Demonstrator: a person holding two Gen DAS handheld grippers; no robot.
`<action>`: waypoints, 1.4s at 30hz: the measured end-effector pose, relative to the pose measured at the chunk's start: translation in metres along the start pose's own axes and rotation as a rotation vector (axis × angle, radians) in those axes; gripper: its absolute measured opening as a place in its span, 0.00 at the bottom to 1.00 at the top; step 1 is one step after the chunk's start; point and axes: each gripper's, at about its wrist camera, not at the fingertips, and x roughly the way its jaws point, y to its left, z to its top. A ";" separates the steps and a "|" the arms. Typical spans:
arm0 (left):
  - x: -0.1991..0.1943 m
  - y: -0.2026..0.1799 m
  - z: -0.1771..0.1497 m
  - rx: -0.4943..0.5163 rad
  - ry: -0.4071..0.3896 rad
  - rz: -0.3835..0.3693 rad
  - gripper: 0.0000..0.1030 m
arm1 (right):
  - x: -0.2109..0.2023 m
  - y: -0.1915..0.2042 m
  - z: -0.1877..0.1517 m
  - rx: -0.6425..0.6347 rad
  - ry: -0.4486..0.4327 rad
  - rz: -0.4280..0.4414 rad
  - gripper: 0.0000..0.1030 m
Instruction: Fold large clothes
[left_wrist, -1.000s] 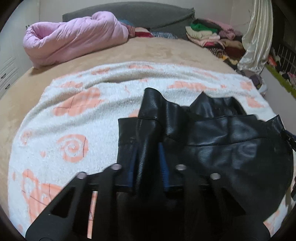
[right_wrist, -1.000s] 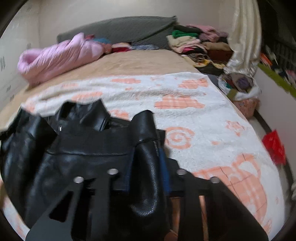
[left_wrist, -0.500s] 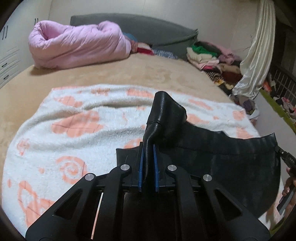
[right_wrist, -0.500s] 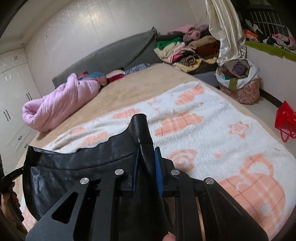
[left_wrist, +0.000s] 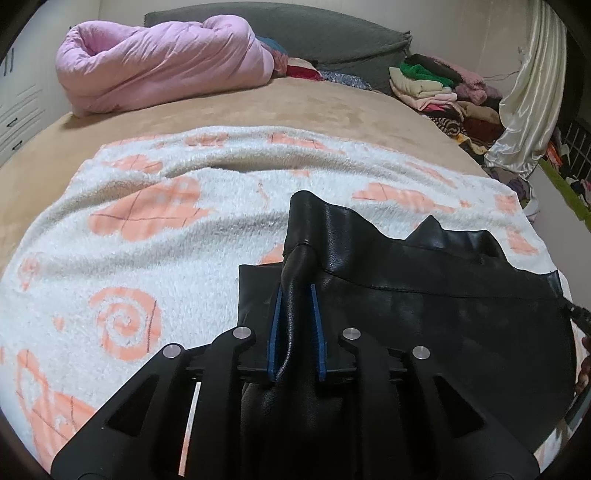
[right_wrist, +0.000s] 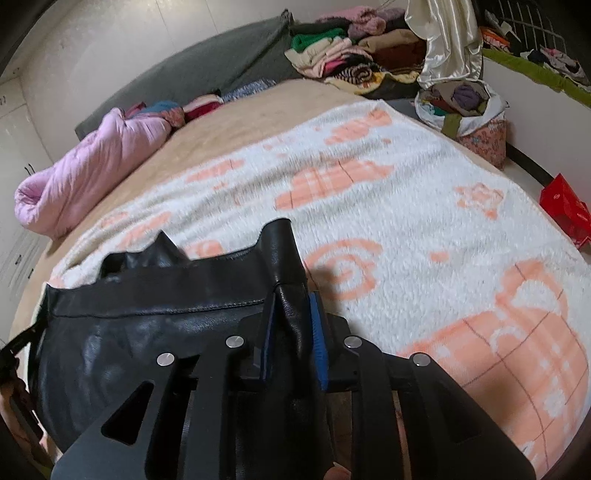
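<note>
A black leather garment (left_wrist: 424, 317) hangs stretched between my two grippers, low over a white blanket with orange patterns (left_wrist: 147, 258) on the bed. My left gripper (left_wrist: 294, 291) has a bunched fold of the leather's top edge between its blue pads; its jaws are opening slightly and the pads still touch the fold. In the right wrist view my right gripper (right_wrist: 293, 299) pinches the other top corner of the garment (right_wrist: 147, 332) over the blanket (right_wrist: 406, 221). Its jaws are easing open too, and leather fills the gap.
A rolled pink quilt (left_wrist: 166, 70) lies at the bed's far left before a grey headboard (left_wrist: 314, 33). Stacked clothes (left_wrist: 436, 88) and a cream curtain (left_wrist: 528, 96) are at the far right. A clothes-filled bag (right_wrist: 465, 107) and a red bag (right_wrist: 565, 210) sit on the floor.
Both grippers have come down toward the blanket with the garment. The right one has rolled. The pads of both stand a little wider around the leather folds than half a second ago.
</note>
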 end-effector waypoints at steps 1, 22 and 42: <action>0.002 0.001 0.000 -0.002 0.004 0.001 0.10 | 0.002 0.000 -0.001 -0.001 0.009 -0.004 0.18; -0.004 0.012 -0.005 -0.019 0.020 0.061 0.54 | 0.004 -0.028 -0.008 0.138 0.115 0.039 0.61; -0.005 0.046 -0.040 -0.269 0.161 -0.222 0.84 | -0.028 -0.011 -0.042 0.089 0.198 0.241 0.80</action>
